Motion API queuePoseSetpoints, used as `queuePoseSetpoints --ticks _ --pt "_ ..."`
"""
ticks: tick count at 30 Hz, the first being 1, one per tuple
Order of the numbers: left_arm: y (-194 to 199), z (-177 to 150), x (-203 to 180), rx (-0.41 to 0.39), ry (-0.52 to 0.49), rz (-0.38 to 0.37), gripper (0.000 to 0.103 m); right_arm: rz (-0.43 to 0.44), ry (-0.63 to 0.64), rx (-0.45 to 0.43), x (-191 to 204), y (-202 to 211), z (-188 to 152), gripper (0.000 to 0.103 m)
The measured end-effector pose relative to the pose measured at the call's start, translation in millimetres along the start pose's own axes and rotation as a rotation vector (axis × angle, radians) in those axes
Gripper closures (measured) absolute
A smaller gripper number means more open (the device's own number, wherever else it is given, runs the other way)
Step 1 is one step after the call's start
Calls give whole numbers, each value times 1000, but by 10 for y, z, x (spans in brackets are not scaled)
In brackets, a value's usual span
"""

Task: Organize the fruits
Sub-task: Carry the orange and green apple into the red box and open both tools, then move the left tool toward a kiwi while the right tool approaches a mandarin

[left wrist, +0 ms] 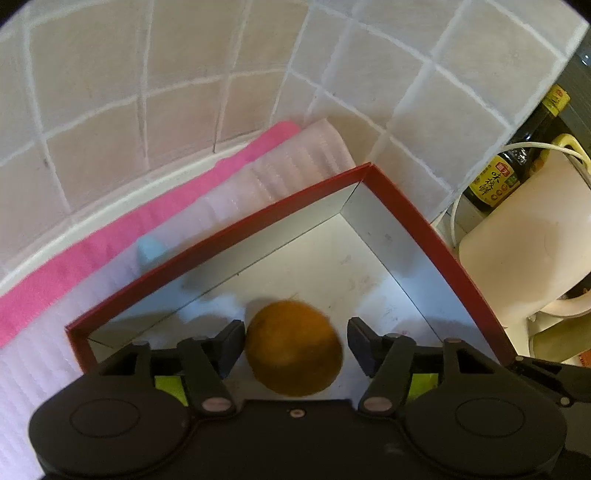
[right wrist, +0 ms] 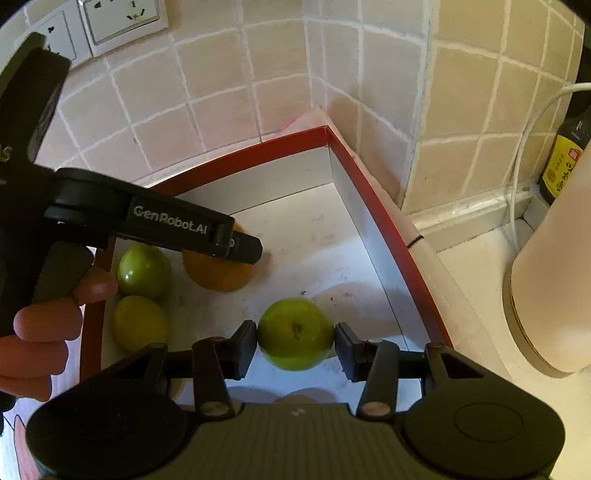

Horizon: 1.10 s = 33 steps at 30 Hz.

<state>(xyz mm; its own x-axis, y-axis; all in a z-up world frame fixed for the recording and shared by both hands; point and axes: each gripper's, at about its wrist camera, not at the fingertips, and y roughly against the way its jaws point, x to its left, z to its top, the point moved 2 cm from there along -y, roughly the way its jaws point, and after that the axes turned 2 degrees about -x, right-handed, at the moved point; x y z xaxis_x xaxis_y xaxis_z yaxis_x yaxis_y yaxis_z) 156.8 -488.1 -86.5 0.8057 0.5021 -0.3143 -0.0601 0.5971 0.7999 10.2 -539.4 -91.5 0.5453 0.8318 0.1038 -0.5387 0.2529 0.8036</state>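
A red-rimmed box (left wrist: 402,199) with a white floor stands in the tiled corner; it also shows in the right wrist view (right wrist: 373,192). My left gripper (left wrist: 295,341) is open over the box, its pads apart from an orange fruit (left wrist: 293,347) that sits between them, blurred. In the right wrist view the left gripper's finger (right wrist: 236,245) covers the top of that orange (right wrist: 221,275). My right gripper (right wrist: 295,338) is shut on a green fruit (right wrist: 295,334) low over the box floor. Two more green fruits (right wrist: 144,269) (right wrist: 138,323) lie at the box's left side.
Pink and white cloths (left wrist: 229,173) lie between the box and the tiled wall. A dark sauce bottle (left wrist: 517,162), a white cable (right wrist: 517,166) and a cream appliance (right wrist: 554,266) stand right of the box. Wall sockets (right wrist: 122,18) are at upper left.
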Motion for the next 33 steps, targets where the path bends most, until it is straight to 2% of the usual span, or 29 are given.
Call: queuePoseSetpoints --ticks 4,8,15,20,25,30,33 --pt "218 31 9 -26 17 -3 23 -12 4 -44 -6 215 24 38" --pt "634 12 42 -81 40 -6 23 -11 -24 -90 -27 533 16 37" --pt "1716 -293 232 -218 32 62 23 56 -60 -160 137 1040 -61 34" --pt "2597 -590 568 -325 53 152 23 113 -7 -206 476 1348 -12 33" --pt "3397 -913 1007 -416 136 266 22 195 62 -244 939 1582 80 30" --pt "3947 -1357 1317 -481 215 336 22 251 155 -238 1469 1649 53 29" --pt "4143 -1621 1510 -481 254 364 22 286 187 -223 1734 1630 36 29"
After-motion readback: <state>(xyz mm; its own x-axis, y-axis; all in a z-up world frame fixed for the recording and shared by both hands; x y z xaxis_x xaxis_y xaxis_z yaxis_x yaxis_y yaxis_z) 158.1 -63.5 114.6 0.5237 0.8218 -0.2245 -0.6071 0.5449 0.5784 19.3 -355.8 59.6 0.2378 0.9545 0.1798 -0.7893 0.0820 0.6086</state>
